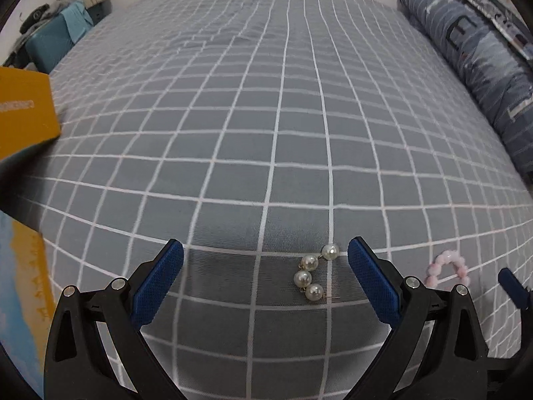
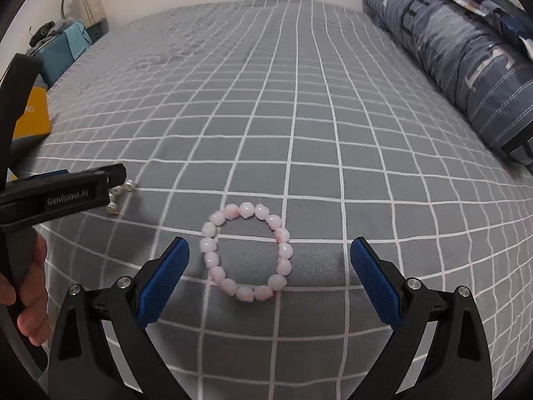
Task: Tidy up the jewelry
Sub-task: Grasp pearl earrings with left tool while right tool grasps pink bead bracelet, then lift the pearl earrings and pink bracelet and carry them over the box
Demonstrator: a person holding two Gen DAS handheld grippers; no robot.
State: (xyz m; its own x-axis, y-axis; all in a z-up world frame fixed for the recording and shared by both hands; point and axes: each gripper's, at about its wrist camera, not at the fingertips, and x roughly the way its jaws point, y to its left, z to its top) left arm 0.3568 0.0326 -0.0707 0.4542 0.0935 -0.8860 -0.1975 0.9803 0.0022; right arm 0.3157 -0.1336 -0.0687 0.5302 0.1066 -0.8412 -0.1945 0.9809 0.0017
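Note:
A short string of white pearls (image 1: 312, 275) with gold links lies on the grey checked bedsheet (image 1: 266, 116). My left gripper (image 1: 265, 250) is open, and the pearls lie between its blue fingers, closer to the right one. A pink bead bracelet (image 2: 246, 251) lies in a ring on the sheet, and my right gripper (image 2: 269, 248) is open around it without touching. The bracelet (image 1: 448, 268) also shows at the right of the left wrist view. In the right wrist view the left gripper (image 2: 83, 188) partly covers the pearls (image 2: 125, 188).
A yellow box (image 1: 23, 113) sits at the bed's left edge. A folded blue striped quilt (image 2: 466, 60) runs along the right side. A teal case (image 2: 60, 50) with clothes stands beyond the far left corner. A hand (image 2: 30, 286) grips the left tool's handle.

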